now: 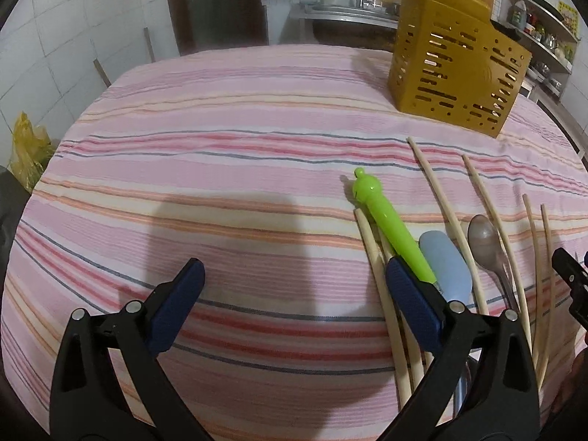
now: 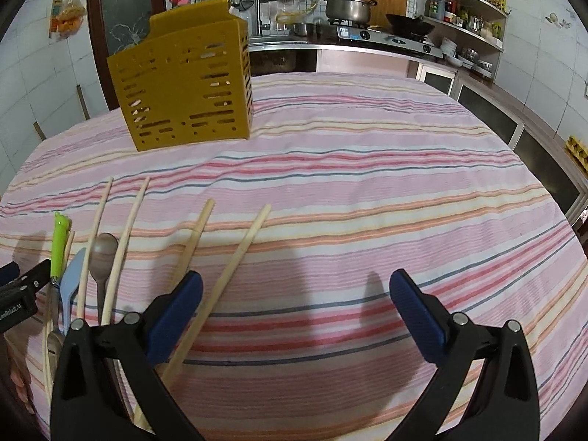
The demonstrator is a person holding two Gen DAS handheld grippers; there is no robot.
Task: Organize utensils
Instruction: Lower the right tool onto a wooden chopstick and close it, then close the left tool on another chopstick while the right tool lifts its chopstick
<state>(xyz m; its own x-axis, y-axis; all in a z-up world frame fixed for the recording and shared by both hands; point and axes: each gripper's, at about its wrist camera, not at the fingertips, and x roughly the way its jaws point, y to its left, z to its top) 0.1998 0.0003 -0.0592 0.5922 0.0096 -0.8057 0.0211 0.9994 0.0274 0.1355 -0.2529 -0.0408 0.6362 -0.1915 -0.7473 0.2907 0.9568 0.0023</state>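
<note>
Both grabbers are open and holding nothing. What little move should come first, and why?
Probably slide the right gripper a little to its left and close on the nearest chopstick, which already lies beside its left finger. Both grippers are open and empty; the left gripper sits beside the green-handled utensil. The yellow holder stands upright farther back on the striped cloth.

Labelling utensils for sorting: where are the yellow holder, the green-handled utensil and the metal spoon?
yellow holder (image 2: 183, 84), right wrist view, on its slotted front wall.
green-handled utensil (image 1: 389, 224), left wrist view, mid-handle.
metal spoon (image 1: 485, 242), left wrist view, on its bowl.
</note>
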